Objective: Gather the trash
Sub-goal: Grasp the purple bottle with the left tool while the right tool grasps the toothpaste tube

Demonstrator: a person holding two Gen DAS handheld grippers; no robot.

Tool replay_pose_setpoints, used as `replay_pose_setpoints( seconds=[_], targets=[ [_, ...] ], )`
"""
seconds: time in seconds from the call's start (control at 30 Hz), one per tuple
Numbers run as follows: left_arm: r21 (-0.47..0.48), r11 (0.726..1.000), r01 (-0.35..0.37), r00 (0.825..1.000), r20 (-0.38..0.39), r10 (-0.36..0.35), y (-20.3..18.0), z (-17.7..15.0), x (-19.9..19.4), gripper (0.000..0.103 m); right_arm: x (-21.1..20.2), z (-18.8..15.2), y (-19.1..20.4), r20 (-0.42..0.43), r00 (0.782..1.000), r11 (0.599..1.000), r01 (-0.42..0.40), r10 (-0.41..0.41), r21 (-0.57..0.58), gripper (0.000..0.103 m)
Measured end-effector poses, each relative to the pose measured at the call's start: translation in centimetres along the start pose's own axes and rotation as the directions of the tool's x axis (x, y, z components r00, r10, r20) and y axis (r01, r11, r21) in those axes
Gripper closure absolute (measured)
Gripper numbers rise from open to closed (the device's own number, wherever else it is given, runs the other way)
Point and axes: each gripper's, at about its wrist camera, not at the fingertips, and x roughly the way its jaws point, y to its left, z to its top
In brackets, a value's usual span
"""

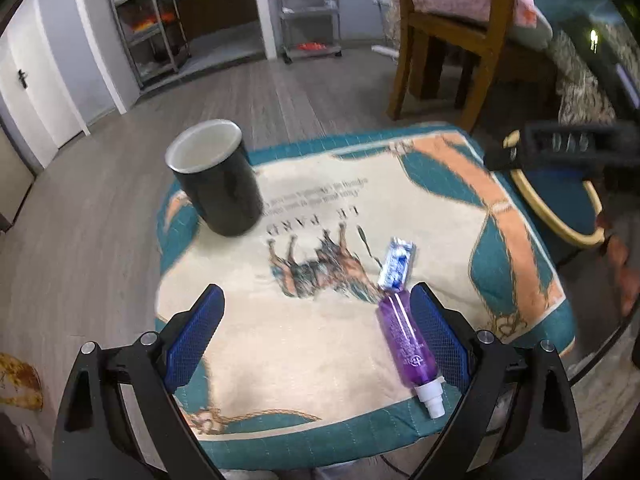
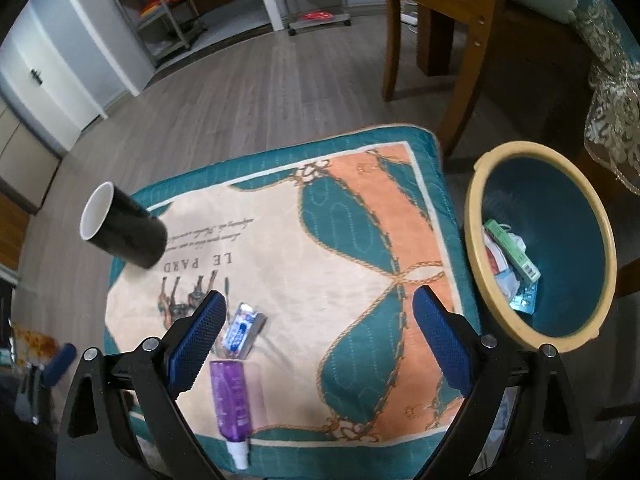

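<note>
Quilted fabric, teal-bordered with cream and peach panels, rope motifs and a printed horse, covers the low table (image 2: 360, 216), and we take this cloth as our landmark. Off its far right corner stands the bin (image 2: 478, 208): a round tub with a smooth cream rim and a deep teal inside, flaring upward. It already holds some trash: a green carton (image 2: 514, 250), crumpled white paper and a small blue pack. So we judge the collecting partly done.

On the cloth's far left corner stands a black mug (image 1: 218, 184), glossy, cylindrical, white inside and apparently empty; we doubt it counts as trash.

Near the cloth's front edge lies a purple spray bottle (image 1: 406, 342), clear tinted plastic, slim and rounded, with a white nozzle pointing off the front edge. Touching its base, further in on the cloth, lies a small blue-and-white wrapper (image 1: 395, 262), flat, crinkled and shiny. These two are what we judge still left to collect.

Our left gripper (image 1: 318, 334) hovers over the front of the cloth, its blue mesh-textured pads spread wide and empty, the bottle just inside its right pad. Our right gripper (image 2: 318, 340) is likewise spread and holding nothing, above the cloth's front half, with the bottle beneath its left pad (image 2: 196, 346).
</note>
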Motion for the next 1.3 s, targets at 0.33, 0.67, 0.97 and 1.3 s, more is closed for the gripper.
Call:
replay_pose_setpoints(
  seconds=[0.33,0.67,0.97,1.3],
  targets=[
    [0.067,0.997,0.045,0.992,-0.12,-0.037,-3.6,-1.7,4.7,0.011,1.5,0.6,-0.3,-0.015,1.0,1.0,0.021,-0.021,-0.005,0.009],
    [0.093,0.987,0.129,0.958,-0.268,-0.1,-5.2,-3.1,8.1,0.043,3.1,1.0,0.4,-0.043,0.999,0.999,0.024,-0.025,-0.035,0.009],
    [0.102,0.987,0.124,0.961,-0.262,-0.094,-4.5,-2.8,7.4,0.069,5.5,0.1,1.7,-0.128,0.992,0.999,-0.004,-0.001,-0.041,0.01],
    [-0.041,0.996,0.083,0.98,-0.18,-0.089,0.9,-1.3,5.1,0.07,8.5,-1.3,4.5,-0.224,0.975,0.998,-0.013,-0.001,-0.061,0.023]
  ],
)
